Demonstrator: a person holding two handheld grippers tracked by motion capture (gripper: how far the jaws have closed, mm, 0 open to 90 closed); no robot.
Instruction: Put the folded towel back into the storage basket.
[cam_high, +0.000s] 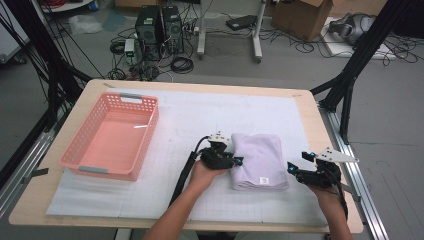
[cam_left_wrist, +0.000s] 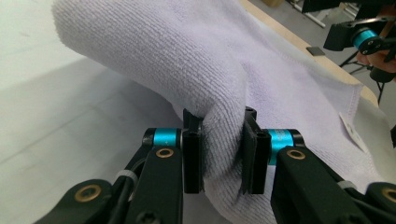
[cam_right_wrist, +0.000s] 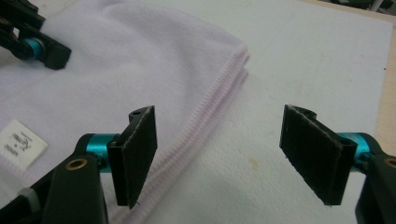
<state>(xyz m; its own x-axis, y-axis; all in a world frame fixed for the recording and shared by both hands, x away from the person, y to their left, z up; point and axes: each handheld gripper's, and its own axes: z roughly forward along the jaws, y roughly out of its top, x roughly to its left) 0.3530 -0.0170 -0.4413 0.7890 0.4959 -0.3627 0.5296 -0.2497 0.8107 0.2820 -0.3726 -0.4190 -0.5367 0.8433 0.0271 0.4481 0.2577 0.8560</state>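
Note:
A folded lilac towel (cam_high: 259, 159) lies on the white gridded mat, with a small white label near its front edge. My left gripper (cam_high: 235, 161) is at the towel's left edge and is shut on it. In the left gripper view the pads (cam_left_wrist: 192, 154) squeeze a bunched fold of the towel (cam_left_wrist: 177, 60) between them. My right gripper (cam_high: 292, 169) rests just right of the towel's front right corner, open. In the right gripper view its wide-apart jaws frame bare mat, and the towel's stacked edge (cam_right_wrist: 219, 88) runs beside the left pad (cam_right_wrist: 137, 154).
A pink plastic basket (cam_high: 111, 135) stands at the left of the mat, with nothing in it. The wooden table edge (cam_high: 330, 150) runs close behind the right hand. Black frame struts, cables and computer towers stand on the floor beyond the table.

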